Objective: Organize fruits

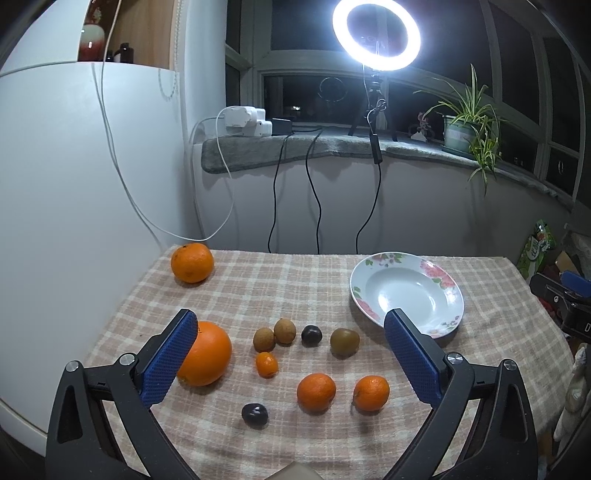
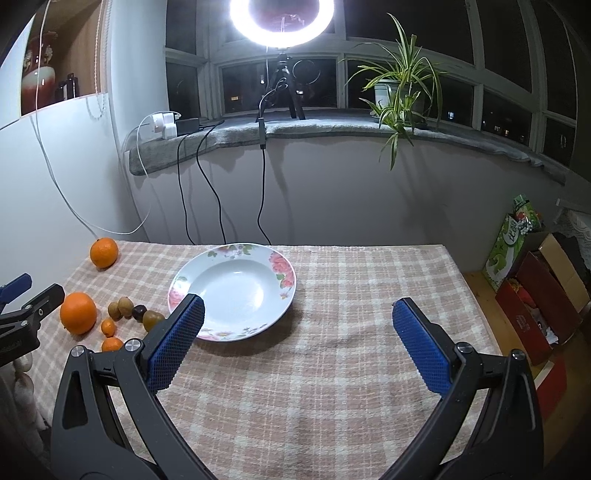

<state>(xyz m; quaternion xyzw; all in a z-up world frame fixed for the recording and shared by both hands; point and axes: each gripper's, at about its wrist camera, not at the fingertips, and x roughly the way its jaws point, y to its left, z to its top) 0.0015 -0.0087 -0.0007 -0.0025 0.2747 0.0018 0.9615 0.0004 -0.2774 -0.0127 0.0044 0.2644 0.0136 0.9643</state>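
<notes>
A white floral plate (image 1: 406,291) (image 2: 232,288) sits empty on the checked tablecloth. Fruits lie left of it: a big orange (image 1: 207,352) (image 2: 78,312), another orange at the far left corner (image 1: 192,262) (image 2: 104,252), two small oranges (image 1: 316,391) (image 1: 371,393), a tiny kumquat (image 1: 266,364), two brown longans (image 1: 275,334), two dark plums (image 1: 311,335) (image 1: 254,415) and a kiwi (image 1: 344,341). My left gripper (image 1: 291,354) is open above the fruits. My right gripper (image 2: 297,343) is open above the cloth, right of the plate.
A ring light on a tripod (image 1: 376,35), chargers with hanging cables (image 1: 245,122) and a potted plant (image 1: 467,125) stand on the sill behind the table. A white cabinet (image 1: 74,177) is at the left. Boxes (image 2: 532,280) sit on the floor at the right.
</notes>
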